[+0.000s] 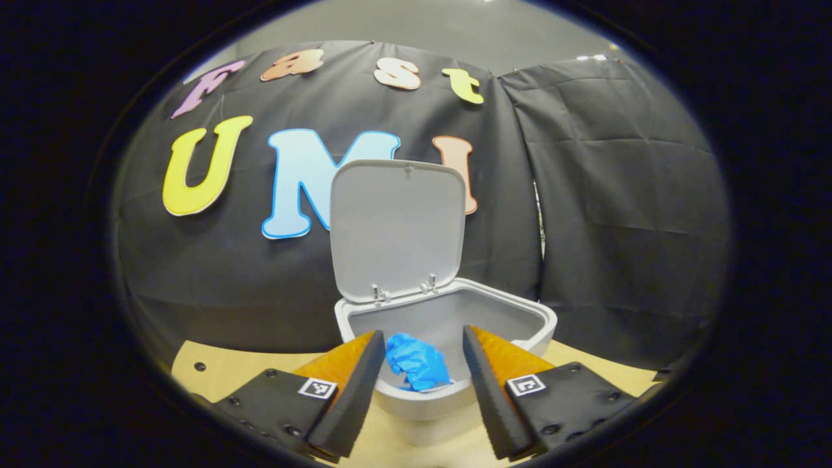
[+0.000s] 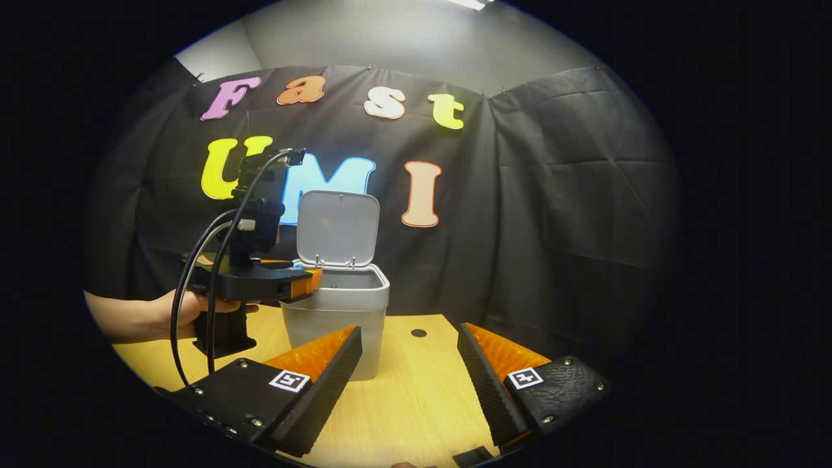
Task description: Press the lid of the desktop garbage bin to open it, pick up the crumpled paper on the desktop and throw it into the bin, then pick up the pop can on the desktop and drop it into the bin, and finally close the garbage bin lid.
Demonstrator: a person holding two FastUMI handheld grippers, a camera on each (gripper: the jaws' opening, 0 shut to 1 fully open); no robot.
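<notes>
The left gripper [image 1: 419,383] hangs spread over the bin [image 1: 448,318], whose lid [image 1: 396,227] stands upright; the blue paper [image 1: 416,361] sits loose between its fingers at the rim, apparently released. The right gripper [image 2: 409,383] waits spread above the tabletop [image 2: 416,390].

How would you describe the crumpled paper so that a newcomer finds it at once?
Find the pale grey plastic garbage bin on the light wooden desktop, its flat grey lid standing open. Between the left tongs, at the bin's near rim, sits the crumpled bright blue paper, the only blue thing there.
</notes>
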